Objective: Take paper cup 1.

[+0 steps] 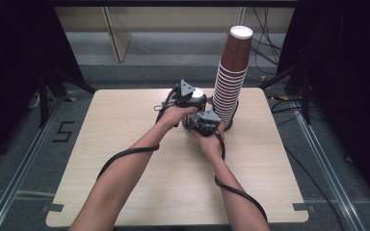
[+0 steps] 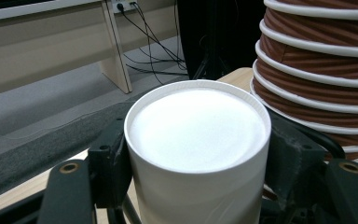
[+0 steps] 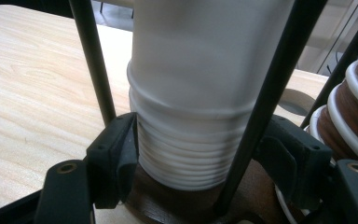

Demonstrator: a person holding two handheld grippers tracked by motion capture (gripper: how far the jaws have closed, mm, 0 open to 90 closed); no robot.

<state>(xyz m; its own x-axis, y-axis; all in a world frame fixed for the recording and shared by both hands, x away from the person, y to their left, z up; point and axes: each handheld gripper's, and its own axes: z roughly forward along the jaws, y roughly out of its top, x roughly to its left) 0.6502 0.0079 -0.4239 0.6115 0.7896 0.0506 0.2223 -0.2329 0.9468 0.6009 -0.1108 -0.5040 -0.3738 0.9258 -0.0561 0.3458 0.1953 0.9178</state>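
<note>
High view: white cups [image 1: 198, 93] just beside brown stack [image 1: 231, 77].

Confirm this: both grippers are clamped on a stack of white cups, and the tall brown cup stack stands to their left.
Wrong side. In the high view the tall brown cup stack stands to the right of the left gripper and right gripper; both do clamp the white cups.

One mark can be read: a black figure "5" [image 1: 63, 131], angular like a stencil, on the grey floor [image 1: 24, 159] left of the table [image 1: 125, 192]. Cups, grippers and table carry no legible text, label or brand.
</note>
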